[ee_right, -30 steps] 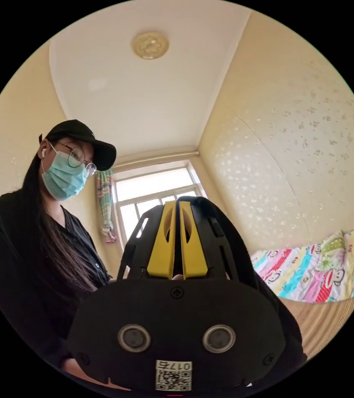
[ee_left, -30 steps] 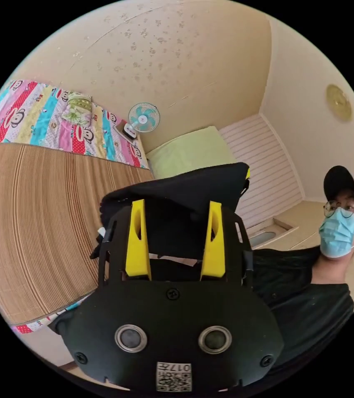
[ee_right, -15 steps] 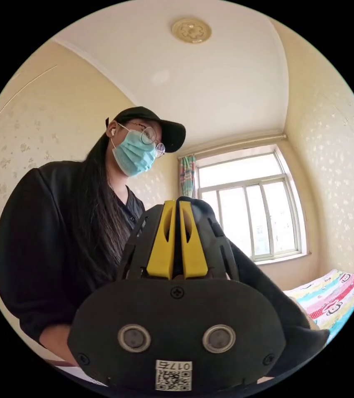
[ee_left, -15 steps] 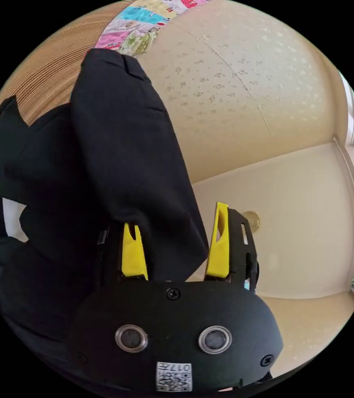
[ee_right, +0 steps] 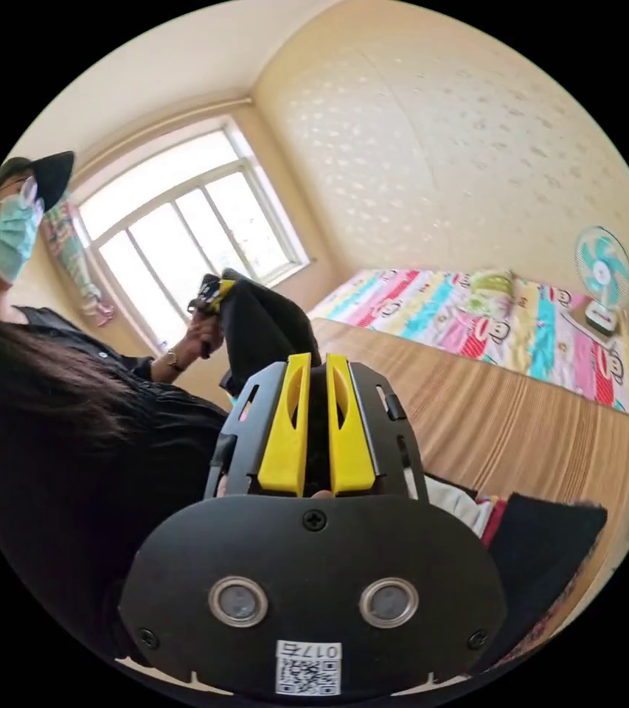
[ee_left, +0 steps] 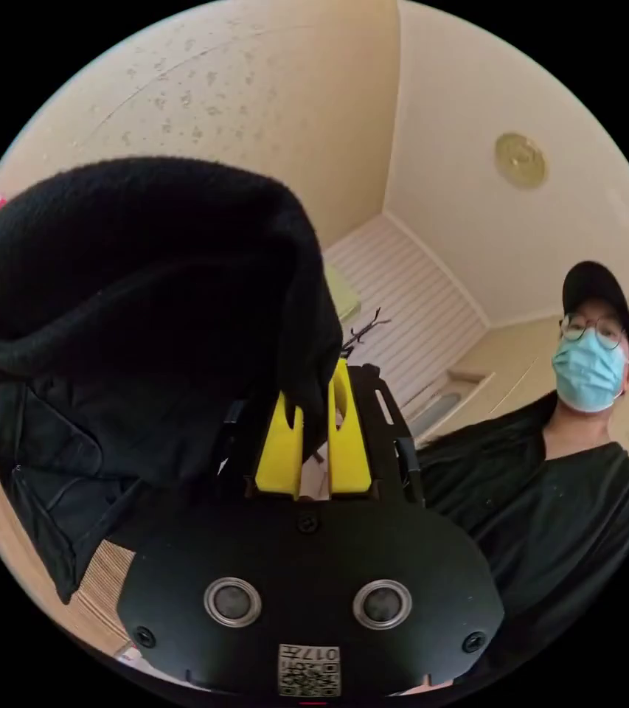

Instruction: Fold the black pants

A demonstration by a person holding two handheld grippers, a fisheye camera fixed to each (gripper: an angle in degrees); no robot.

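While both yellow jaws pinch, black pants (ee_left: 144, 295) bunch — thick, soft.

Black pants (ee_left: 144, 295) cut off leftward

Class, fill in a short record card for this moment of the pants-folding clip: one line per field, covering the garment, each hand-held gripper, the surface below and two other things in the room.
Garment: black pants, lifted in the air
Left hand-held gripper: yellow jaws pinched on a fold of the pants
Right hand-held gripper: jaws nearly together with black cloth between them
Surface: bed with a woven mat
Bedding: striped cartoon-print sheet at the far side
Other: small fan on the bed by the wall; window behind the person
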